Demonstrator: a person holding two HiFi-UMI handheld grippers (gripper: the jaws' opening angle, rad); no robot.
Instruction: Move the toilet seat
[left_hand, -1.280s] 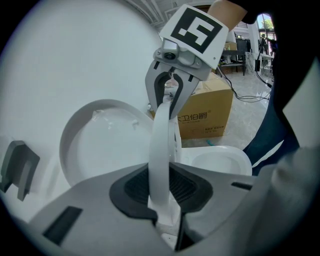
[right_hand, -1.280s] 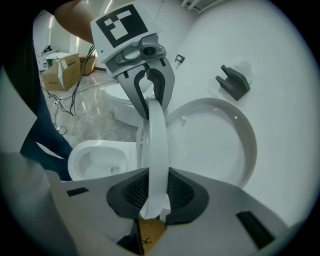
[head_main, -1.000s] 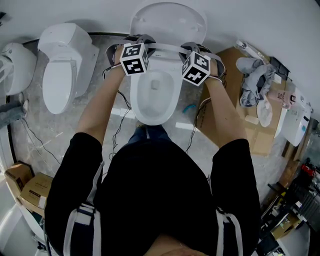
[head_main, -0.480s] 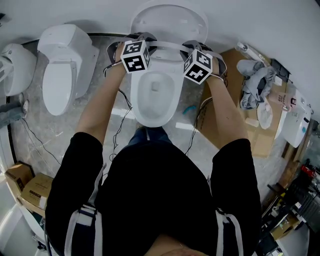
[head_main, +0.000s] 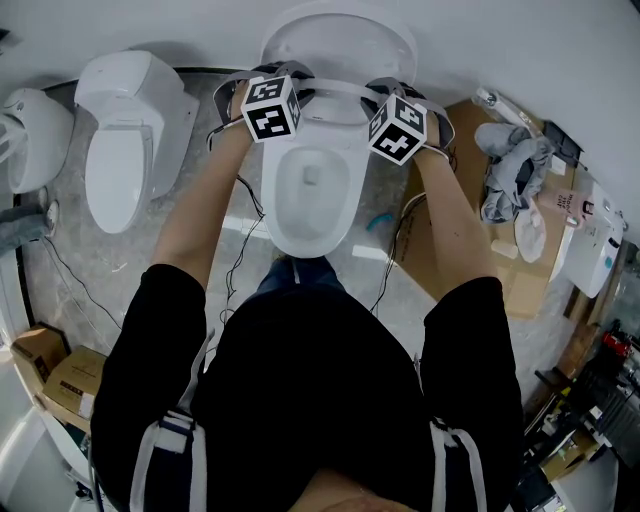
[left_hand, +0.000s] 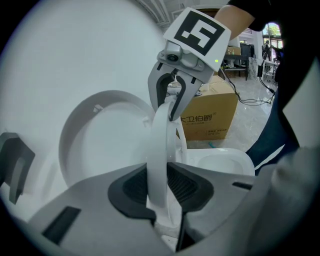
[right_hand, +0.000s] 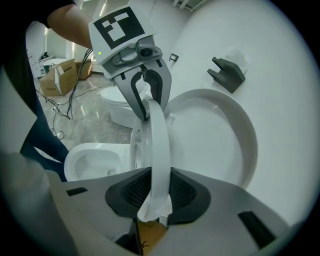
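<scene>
Head view: seat (head_main: 335, 95) stands near upright between both finger pairs, lid (head_main: 340, 40) just beyond them, bowl (head_main: 310, 240) below. Left gripper (left_hand: 161, 187) fingers narrowly apart, pinching the seat rim. Right gripper (right_hand: 152, 192) has the same grip, but its fingers have just been opening. Risk: grip slackens before seat rests on lid, and it slams onto bowl.

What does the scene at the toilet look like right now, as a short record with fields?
toilet seat: lifted off the bowl, standing near upright in front of the lid
lid: raised, behind the seat
bowl: uncovered
left gripper: shut on the seat's left side
right gripper: pads on the seat's right side, seat between them; jaws have just been opening
nearby: second toilet to the left, cardboard box on the floor
</scene>
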